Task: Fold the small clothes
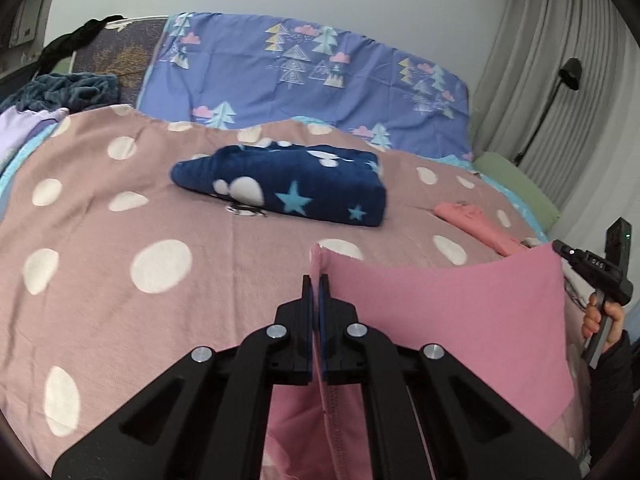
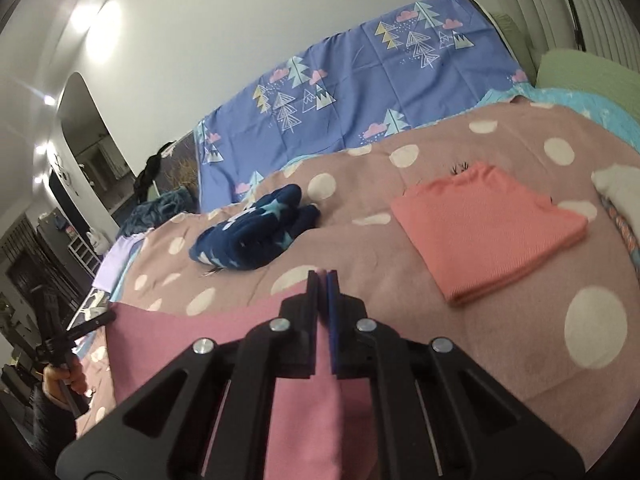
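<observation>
A pink garment hangs stretched between my two grippers above the bed. My left gripper is shut on its left corner. My right gripper is shut on its other corner, and the cloth runs off to the left in the right wrist view. The right gripper also shows at the right edge of the left wrist view, and the left gripper at the left edge of the right wrist view. The cloth's lower part drops below the fingers, out of sight.
The bed is covered by a dusty-pink blanket with white dots. On it lie a folded navy star-print fleece and a folded coral garment. A blue tree-print sheet stands behind. White fabric lies at the right.
</observation>
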Motion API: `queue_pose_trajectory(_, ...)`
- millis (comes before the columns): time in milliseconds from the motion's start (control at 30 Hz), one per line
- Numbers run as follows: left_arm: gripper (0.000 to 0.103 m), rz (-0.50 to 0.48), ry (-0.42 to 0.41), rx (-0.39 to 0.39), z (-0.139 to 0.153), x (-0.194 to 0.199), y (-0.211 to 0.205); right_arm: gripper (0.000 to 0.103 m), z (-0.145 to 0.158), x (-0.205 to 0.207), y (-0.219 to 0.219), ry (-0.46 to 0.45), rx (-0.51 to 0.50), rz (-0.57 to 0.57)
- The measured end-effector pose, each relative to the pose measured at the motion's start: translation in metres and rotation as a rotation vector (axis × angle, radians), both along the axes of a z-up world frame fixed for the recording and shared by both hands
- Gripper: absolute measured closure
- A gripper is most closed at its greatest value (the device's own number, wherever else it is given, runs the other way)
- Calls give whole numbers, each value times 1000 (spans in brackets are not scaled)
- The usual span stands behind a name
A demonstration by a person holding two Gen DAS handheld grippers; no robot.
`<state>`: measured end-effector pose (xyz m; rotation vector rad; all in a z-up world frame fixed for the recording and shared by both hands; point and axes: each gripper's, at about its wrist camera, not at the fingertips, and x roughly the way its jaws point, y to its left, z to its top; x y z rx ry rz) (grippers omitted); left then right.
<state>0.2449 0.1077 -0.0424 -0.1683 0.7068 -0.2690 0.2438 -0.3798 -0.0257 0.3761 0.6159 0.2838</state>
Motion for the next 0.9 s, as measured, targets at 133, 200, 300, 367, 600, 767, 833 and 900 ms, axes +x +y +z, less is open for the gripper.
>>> queue_pose_trajectory(133,100,19,145,114,-43,32,-9,93,-44,36,5,178,-73,-5)
queue_pose_trajectory(200,98,22,219,183,-70,39,-14,89,-59,36,-1,217,-64,-27)
queue_pose_trajectory(300,90,31,185,195,-75,28,-15,72,-62,18,-17,175,-11,-35)
queue_pose_trajectory(367,79,57,176,187,-64,19,-15,71,-58,9,-27,159,-10,-38)
queue_pose_trajectory(600,67,-276,16,269,-14,-79,-154,71,-69,-1,-45,192,89,26)
queue_pose_trajectory(767,52,-554,-121,458,-38,-178,-289,72,-72,-1,-44,221,100,83)
queue_pose_trajectory(833,51,-643,-143,527,-56,-208,-330,72,-73,-3,-47,228,113,107)
queue_pose_trajectory(900,47,-682,-141,572,-68,-221,-355,72,-74,-2,-50,240,129,142)
